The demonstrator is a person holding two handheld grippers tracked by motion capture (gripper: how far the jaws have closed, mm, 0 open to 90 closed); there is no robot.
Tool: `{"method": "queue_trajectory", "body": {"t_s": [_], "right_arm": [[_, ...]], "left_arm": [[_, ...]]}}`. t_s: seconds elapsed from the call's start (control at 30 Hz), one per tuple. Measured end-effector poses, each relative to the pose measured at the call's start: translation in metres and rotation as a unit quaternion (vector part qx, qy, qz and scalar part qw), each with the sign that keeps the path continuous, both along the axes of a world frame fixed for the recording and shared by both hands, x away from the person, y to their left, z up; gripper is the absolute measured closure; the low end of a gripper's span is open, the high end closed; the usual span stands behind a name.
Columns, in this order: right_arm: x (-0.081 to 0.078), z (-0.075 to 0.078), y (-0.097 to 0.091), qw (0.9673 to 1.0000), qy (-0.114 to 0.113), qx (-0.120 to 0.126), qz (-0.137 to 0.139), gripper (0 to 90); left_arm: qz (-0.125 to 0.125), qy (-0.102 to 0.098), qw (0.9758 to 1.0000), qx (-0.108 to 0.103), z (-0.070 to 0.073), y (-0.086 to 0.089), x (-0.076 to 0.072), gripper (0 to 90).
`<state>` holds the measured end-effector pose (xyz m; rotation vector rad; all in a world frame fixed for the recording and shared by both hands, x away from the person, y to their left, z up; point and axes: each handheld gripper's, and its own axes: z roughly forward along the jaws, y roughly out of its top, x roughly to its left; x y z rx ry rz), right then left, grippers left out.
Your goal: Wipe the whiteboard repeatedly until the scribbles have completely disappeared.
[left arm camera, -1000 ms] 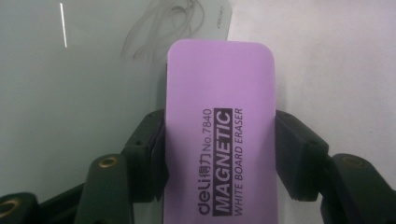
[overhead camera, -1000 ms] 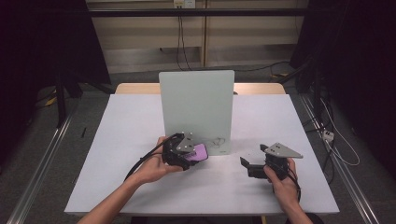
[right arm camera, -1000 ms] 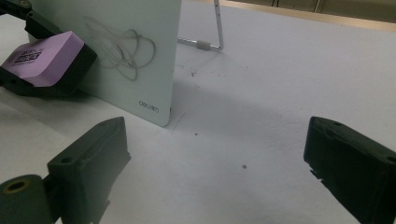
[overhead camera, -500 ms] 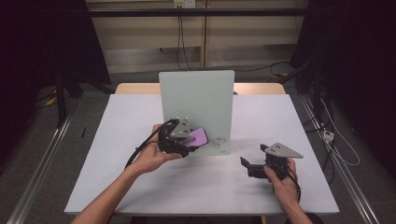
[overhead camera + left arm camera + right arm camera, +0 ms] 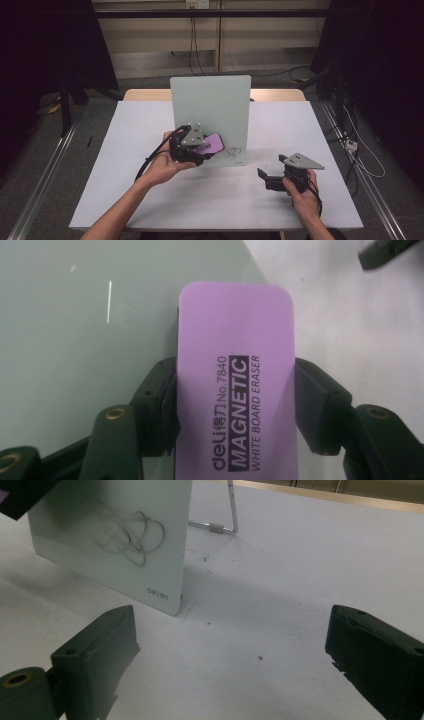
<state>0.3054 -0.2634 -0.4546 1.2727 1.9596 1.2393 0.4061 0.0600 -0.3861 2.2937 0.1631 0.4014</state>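
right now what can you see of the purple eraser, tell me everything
The purple whiteboard eraser is a flat rounded-corner block, plastic-looking, printed "deli No.7840 MAGNETIC WHITE BOARD ERASER" in black. The left gripper is shut on its long sides, both fingers pressing it. It is held off the table, in front of the upright whiteboard's lower part, left of the scribble.

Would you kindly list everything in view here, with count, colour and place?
Whiteboard eraser: one, purple, clamped in the left hand-held gripper in front of the board.
Glass whiteboard: one, pale grey-green, upright at table centre; scribble near its lower right corner.
Board stand: one, metal, behind the board.
Table: one, white.
Left hand-held gripper: one, black, shut on the eraser.
Right hand-held gripper: one, black, open, low over the table's right.
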Motion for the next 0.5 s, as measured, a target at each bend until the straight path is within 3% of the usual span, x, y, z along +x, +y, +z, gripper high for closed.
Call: {"method": "queue_trajectory", "body": {"t_s": [0.27, 0.5], "right_arm": [[0.000, 0.000, 0.000, 1.0000, 0.000, -0.001, 0.001, 6.6], [0.000, 0.000, 0.000, 1.0000, -0.001, -0.004, 0.004, 6.7]], "left_arm": [[-0.009, 0.007, 0.9998, 0.018, -0.011, -0.009, -0.005, 41.0], [-0.022, 0.014, 0.9990, 0.036, -0.024, -0.026, -0.010, 41.0]]}}
